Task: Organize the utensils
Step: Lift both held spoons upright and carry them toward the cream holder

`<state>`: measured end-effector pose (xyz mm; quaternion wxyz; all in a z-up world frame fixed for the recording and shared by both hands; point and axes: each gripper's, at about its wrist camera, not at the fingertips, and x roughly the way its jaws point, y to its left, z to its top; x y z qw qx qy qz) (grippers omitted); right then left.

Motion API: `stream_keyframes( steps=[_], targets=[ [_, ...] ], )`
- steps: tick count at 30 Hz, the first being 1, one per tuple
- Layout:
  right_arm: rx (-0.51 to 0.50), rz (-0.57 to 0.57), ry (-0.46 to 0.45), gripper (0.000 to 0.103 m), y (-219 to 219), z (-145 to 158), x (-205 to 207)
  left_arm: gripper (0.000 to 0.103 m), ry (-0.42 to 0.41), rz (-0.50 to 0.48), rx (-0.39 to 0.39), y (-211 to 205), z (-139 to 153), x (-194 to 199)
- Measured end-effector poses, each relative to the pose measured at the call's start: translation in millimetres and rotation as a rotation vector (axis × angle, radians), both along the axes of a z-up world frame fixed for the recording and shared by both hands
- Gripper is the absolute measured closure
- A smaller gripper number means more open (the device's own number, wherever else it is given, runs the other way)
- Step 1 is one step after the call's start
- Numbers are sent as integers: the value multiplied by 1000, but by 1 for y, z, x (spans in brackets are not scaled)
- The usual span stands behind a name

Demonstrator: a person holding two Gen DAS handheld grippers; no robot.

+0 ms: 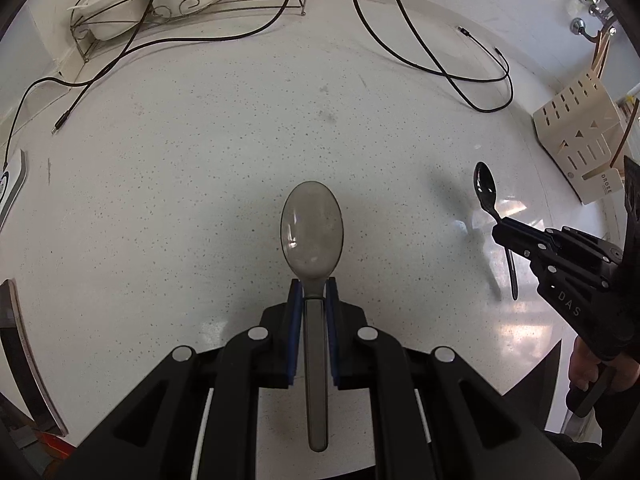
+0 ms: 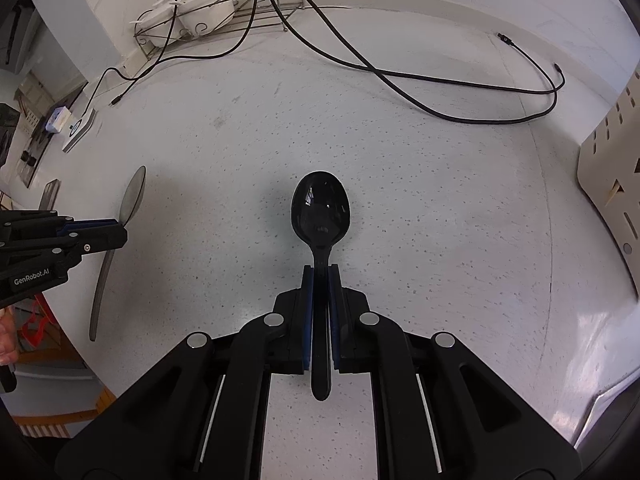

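My left gripper (image 1: pixel 313 286) is shut on the neck of a grey translucent spoon (image 1: pixel 312 232), held above the speckled white counter with its bowl pointing forward. My right gripper (image 2: pixel 321 270) is shut on the neck of a glossy black spoon (image 2: pixel 321 212), also held above the counter. In the left wrist view the black spoon (image 1: pixel 485 188) and the right gripper (image 1: pixel 500 226) show at the right. In the right wrist view the grey spoon (image 2: pixel 132 200) and the left gripper (image 2: pixel 122 236) show at the left. A cream slotted utensil holder (image 1: pixel 580 148) stands at the right, seen also in the right wrist view (image 2: pixel 612 176).
Black cables (image 1: pixel 460 68) loop over the far counter. A wire rack (image 1: pixel 192 12) with white lidded pots (image 1: pixel 120 12) stands at the back left. A white device (image 2: pixel 80 128) lies at the left edge of the counter. The counter's edge (image 2: pixel 76 344) runs at the left.
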<state>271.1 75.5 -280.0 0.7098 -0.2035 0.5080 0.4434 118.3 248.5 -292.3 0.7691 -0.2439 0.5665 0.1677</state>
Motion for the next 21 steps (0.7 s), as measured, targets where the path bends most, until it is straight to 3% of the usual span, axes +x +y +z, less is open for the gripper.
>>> stream_keyframes(
  steps=[21],
  targets=[
    [80, -7, -39, 97, 5, 39, 5, 92, -66, 46, 68, 12, 47, -5]
  ],
)
